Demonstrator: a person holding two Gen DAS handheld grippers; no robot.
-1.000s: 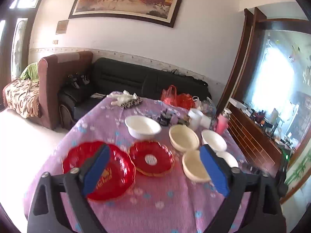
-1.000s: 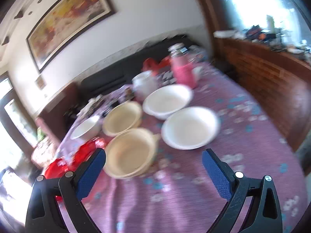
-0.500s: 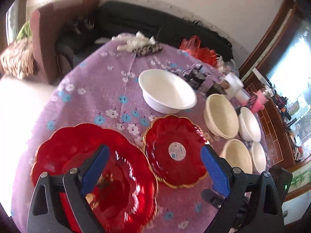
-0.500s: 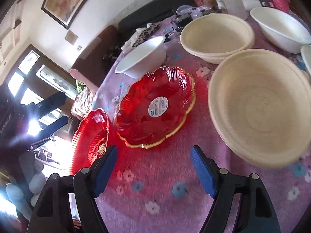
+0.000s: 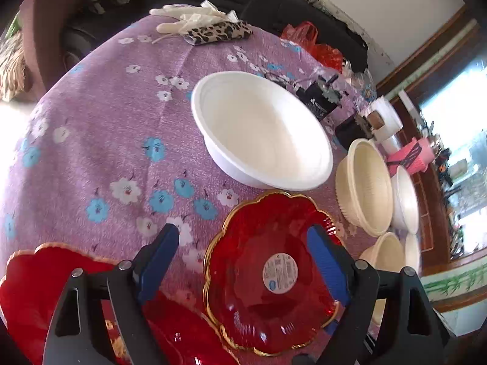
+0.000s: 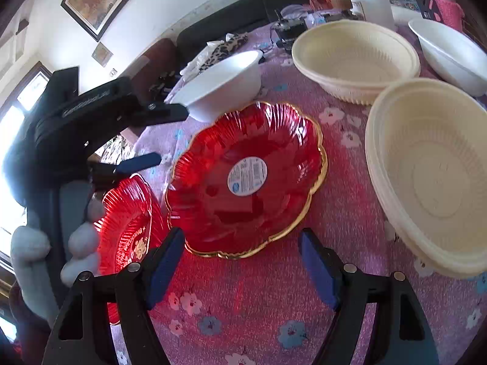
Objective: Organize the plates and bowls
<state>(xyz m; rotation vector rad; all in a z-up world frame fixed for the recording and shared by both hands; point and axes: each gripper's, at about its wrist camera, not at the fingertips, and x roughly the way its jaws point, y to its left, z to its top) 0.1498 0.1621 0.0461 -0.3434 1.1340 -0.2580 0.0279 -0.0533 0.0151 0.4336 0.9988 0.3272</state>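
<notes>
A small red gold-rimmed plate with a round sticker lies on the purple flowered tablecloth. A larger red plate lies to its left. A white bowl stands beyond them. Two cream bowls and more white bowls stand to the right. My left gripper is open, low over the small red plate's left part; it also shows in the right wrist view. My right gripper is open at that plate's near rim.
White gloves and a leopard-print pouch lie at the far side of the table. A black device, a white jar and a pink item crowd the far right. A dark sofa stands behind the table.
Both grippers have dropped lower and closer to the small red plate. The left gripper now sits over the plate's left part; the right has come up to its near rim.
</notes>
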